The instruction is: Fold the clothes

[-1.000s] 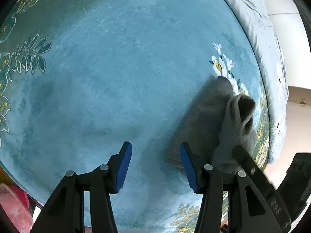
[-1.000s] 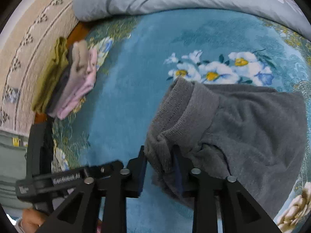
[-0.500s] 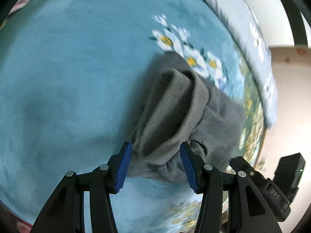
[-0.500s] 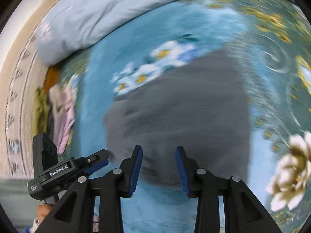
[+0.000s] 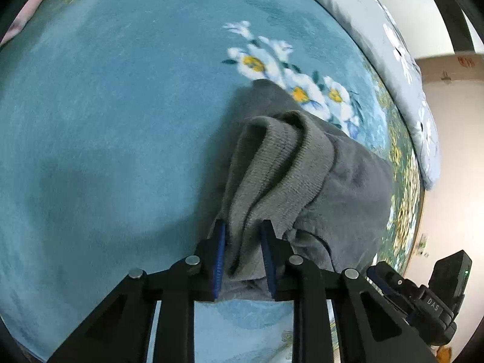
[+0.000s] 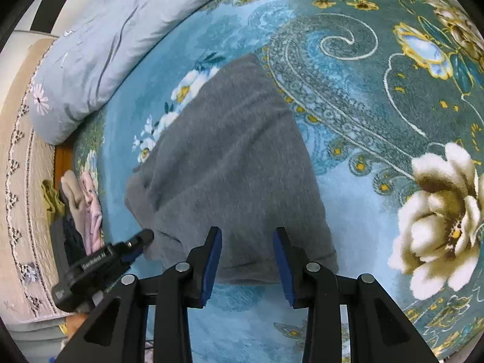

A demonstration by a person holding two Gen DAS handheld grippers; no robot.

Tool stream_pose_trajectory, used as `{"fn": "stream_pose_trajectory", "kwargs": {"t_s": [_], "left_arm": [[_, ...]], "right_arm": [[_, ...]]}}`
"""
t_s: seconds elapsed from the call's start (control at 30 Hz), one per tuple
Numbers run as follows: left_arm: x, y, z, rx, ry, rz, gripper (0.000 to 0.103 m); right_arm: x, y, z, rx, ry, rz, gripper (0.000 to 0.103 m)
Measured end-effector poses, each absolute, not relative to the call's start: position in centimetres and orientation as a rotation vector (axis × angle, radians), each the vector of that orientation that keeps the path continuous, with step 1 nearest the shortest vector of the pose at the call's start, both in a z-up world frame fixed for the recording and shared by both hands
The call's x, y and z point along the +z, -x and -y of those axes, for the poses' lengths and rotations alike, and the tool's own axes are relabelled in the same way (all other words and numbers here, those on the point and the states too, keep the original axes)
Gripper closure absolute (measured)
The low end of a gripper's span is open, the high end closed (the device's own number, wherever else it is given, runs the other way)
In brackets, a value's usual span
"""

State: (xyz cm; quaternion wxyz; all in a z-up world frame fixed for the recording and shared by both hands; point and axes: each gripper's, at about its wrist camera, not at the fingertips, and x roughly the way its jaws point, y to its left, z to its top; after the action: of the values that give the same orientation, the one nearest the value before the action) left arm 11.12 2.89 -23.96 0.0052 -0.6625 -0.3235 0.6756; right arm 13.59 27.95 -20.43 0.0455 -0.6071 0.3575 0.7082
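- While the grey garment (image 5: pixel 341 187) lies on the blue floral blanket (image 5: pixel 121 121) covering the bed, the left gripper (image 5: pixel 242 242) has just been closing its jaws — a ribbed fold of the cloth now stands pinched between the blue pads (image 5: pixel 220 254).
- From this pinch the ribbed band (image 5: pixel 284 157) rises in a doubled ridge above the flat body of the garment.
- In the right wrist view the garment (image 6: pixel 230 157) shows as a smooth grey panel, its near hem lying just in front of the right gripper (image 6: pixel 246 242).
- Right gripper jaws stand apart over that hem; the pads (image 6: pixel 211 254) press on nothing, and whether their tips touch the cloth cannot be told.
- The left gripper's body (image 6: pixel 99 263) appears at the garment's left corner in the right wrist view.
- A pale blue duvet (image 6: pixel 99 45) lies bunched along the far edge of the blanket.
- A stack of folded clothes (image 6: pixel 81 205) — pink, beige, olive, dark — rests at the left edge of the bed, well apart from the garment.
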Motion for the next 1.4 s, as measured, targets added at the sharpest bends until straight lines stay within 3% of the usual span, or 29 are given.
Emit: {"fn": "stream_pose_trajectory", "kwargs": {"t_s": [0.23,0.47,0.83,0.93,1.0,1.07,1.4], "left_arm": [[-25.2,-11.2,-3.0,2.125,2.114,1.048,0.079],[-25.8,-11.8,-2.5,2.098,2.105,1.095,0.062],[-24.4,-12.1,-2.1,2.042,2.049,1.157,0.062],[-23.5,-11.9,-2.4,2.041,2.003,1.103,0.059],[-23.2,-11.6,-2.8,2.044,1.991,1.043,0.045],[-23.5,-10.9,-3.0,2.038,1.989,0.98,0.037],[-25.4,-9.6,-3.4,1.974,1.976,0.921,0.027]], "right_arm": [[-21.5,-11.6,-26.5,2.196,1.918,-1.04,0.064],[-24.3,-11.1,-26.2,2.131,1.965,-1.034,0.064],[-22.4,-11.7,-27.1,2.182,1.95,-1.087,0.064],[-21.5,-12.4,-28.5,2.199,1.905,-1.107,0.058],[-21.3,-12.5,-29.7,2.198,1.879,-1.104,0.052],[-22.0,-12.6,-30.7,2.167,1.881,-1.111,0.041],[-24.8,-12.6,-33.2,2.104,1.857,-1.252,0.037]]}}
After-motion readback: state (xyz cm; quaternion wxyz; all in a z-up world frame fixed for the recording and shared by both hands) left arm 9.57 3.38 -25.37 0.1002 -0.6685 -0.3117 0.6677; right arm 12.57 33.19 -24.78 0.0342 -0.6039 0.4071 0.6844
